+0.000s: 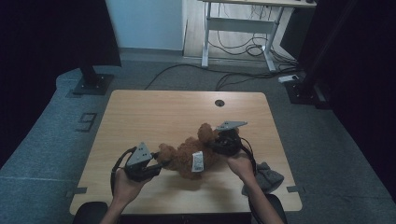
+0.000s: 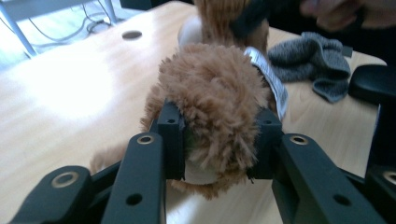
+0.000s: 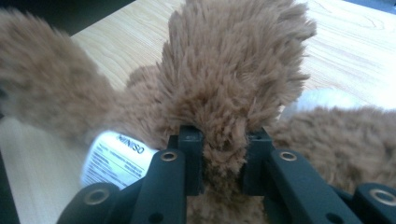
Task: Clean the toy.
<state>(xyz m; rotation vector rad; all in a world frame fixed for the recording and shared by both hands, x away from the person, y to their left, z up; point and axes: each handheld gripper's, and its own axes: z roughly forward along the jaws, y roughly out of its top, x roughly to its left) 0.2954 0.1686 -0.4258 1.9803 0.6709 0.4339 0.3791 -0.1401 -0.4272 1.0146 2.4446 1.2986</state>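
Observation:
A brown plush teddy bear (image 1: 189, 156) lies on the wooden table (image 1: 159, 112) near its front edge, with a white label (image 1: 198, 161) sewn to it. My left gripper (image 1: 159, 161) pinches the bear's left end; in the left gripper view the fingers (image 2: 172, 140) press into a fluffy limb (image 2: 215, 102). From the right, my right gripper (image 1: 218, 142) clamps another tuft of fur (image 3: 229, 79), with the label (image 3: 116, 156) to its left.
A grey knitted cloth (image 1: 267, 177) lies at the table's front right corner, also seen as the grey cloth (image 2: 313, 58). A round cable hole (image 1: 219, 102) sits near the far edge. Beyond the table are a desk frame (image 1: 243, 28) and floor cables.

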